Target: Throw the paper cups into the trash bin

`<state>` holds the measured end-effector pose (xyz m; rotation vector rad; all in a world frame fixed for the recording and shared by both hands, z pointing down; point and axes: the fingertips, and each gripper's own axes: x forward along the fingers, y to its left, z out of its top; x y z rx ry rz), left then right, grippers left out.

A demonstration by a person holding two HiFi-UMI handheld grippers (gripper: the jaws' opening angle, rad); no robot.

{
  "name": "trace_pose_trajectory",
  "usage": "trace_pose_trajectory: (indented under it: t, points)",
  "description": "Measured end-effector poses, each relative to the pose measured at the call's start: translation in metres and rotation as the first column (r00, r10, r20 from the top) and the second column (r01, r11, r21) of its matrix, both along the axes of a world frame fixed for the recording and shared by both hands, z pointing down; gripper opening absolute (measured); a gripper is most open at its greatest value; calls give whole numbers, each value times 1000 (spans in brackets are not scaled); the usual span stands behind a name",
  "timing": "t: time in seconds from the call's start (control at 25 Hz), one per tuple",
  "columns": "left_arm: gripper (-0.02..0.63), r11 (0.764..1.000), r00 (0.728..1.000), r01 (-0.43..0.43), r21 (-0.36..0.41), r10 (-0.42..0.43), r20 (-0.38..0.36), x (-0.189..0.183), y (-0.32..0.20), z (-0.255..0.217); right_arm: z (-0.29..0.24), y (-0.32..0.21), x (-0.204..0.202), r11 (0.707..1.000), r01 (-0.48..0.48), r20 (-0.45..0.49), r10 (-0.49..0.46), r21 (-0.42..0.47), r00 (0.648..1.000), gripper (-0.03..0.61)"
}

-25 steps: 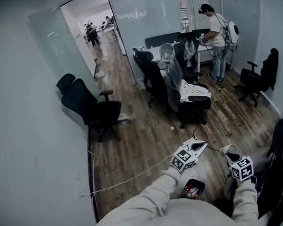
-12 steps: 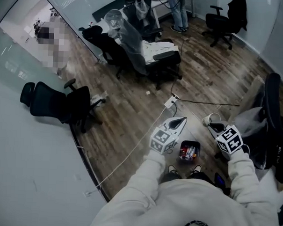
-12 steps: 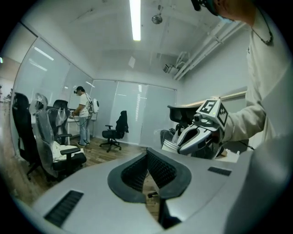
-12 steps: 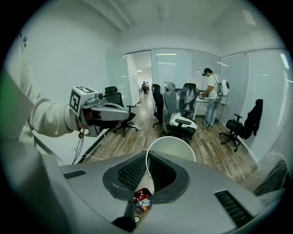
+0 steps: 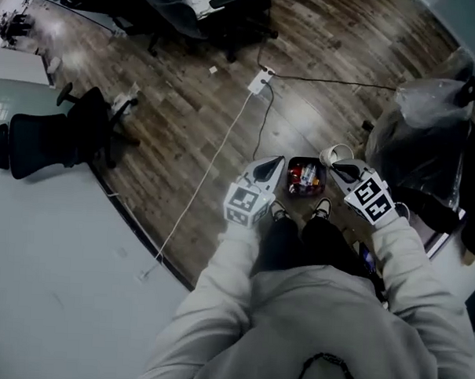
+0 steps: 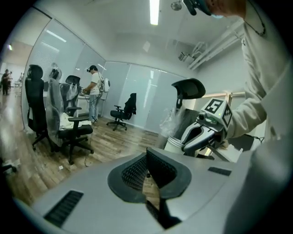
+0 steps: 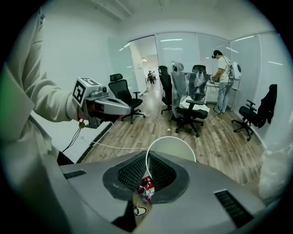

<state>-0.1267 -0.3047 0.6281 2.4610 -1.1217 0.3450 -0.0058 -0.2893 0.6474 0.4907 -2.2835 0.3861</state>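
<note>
My right gripper is shut on the rim of a white paper cup, held just right of a small black trash bin with red wrappers inside. In the right gripper view the cup sticks out forward between the pads, and the bin's red contents show far below through the gap. The left gripper hangs shut and holds nothing, just left of the bin. From the left gripper view I see the right gripper with the cup beside it.
The person's shoes stand right at the bin. A black bagged bulk rises at the right. A power strip and its white cable lie on the wooden floor ahead. An office chair is at the left by the wall.
The head view has tilted down steeply, so the bin now lies between both grippers near the feet. The right gripper with the cup has come closer to the bin.
</note>
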Motion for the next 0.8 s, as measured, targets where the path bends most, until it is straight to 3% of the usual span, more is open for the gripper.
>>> trace_pose_trajectory:
  t: [0.2,0.52,0.8]
  points:
    - [-11,998,1000,14,-59,-15,-21,-6,-6,85,101,8,-9,997,62,-41,-65,-56,997,38]
    - [-11,980,999,-24,-196,19,-28,2,31,296,308,40,-18,976,161,-108,-177,-143,978,38]
    - [-11,959,1000,-26,-283,24,-11,13,52,435,451,80,-13,930,203,-146,-256,-306,956,38]
